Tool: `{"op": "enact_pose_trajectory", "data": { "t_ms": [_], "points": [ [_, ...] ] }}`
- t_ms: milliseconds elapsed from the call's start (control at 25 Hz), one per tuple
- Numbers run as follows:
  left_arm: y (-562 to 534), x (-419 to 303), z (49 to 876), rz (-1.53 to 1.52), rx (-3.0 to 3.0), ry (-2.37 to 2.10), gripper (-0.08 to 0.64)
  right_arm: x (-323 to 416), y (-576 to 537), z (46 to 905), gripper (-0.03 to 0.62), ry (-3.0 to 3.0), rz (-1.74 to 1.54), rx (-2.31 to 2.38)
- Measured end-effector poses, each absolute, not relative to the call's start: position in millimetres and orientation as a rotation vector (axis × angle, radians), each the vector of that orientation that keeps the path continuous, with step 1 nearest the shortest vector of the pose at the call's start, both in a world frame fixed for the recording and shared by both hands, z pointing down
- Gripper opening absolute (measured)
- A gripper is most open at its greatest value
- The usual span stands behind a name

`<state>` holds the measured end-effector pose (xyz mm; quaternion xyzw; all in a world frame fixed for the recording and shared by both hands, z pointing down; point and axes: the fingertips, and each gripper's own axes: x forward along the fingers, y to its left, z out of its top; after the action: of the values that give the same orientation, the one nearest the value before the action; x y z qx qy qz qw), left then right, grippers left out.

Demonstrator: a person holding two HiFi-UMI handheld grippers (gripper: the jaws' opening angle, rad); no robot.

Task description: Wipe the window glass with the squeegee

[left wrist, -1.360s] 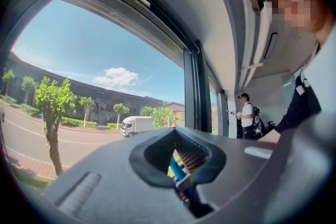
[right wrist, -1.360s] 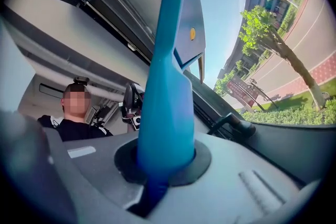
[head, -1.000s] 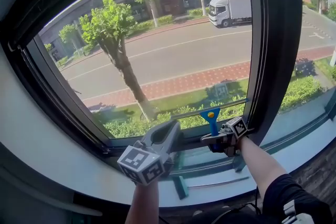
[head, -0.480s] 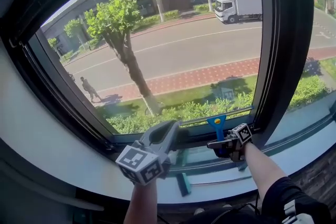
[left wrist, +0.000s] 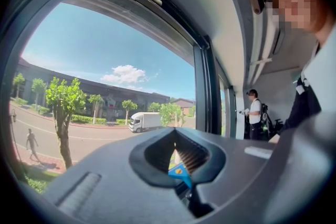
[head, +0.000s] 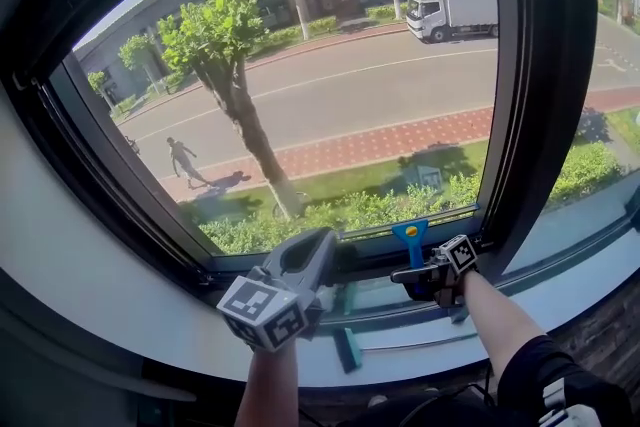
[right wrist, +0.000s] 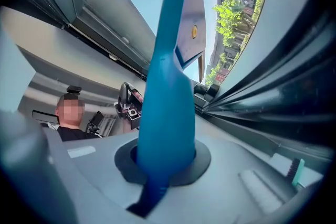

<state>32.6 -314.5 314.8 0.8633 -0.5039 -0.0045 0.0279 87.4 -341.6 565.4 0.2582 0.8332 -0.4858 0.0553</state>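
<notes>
While the right gripper (right wrist: 164,157) clenches the blue plastic squeegee handle (right wrist: 168,86) upright at the lower right corner of the clear window glass (head: 330,85), by the dark bottom frame rail (head: 372,252), the left gripper (head: 322,250) hovers beside it, jaws closed on nothing

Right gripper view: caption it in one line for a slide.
Right gripper shut on the blue squeegee by its handle, beside the dark window frame.
</notes>
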Motion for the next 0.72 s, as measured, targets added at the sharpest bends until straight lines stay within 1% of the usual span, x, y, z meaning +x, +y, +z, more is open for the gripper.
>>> {"op": "enact_pose_trajectory", "data": {
  "t_ms": [280, 480, 720],
  "points": [
    [-313.6, 32.4, 315.6, -0.020, 2.684, -1.541, 0.002, 87.5, -341.2, 567.7, 0.003, 2.508, -1.540, 0.770],
    [-306.5, 23.6, 319.0, -0.022, 2.682, -1.550, 0.003, 83.8, -340.0, 569.9, 0.003, 2.510, -1.529, 0.753],
    [-305.7, 22.1, 312.1, -0.043, 2.675, -1.557, 0.003, 84.8, -346.5, 553.0, 0.003, 2.535, -1.473, 0.733]
  ]
}}
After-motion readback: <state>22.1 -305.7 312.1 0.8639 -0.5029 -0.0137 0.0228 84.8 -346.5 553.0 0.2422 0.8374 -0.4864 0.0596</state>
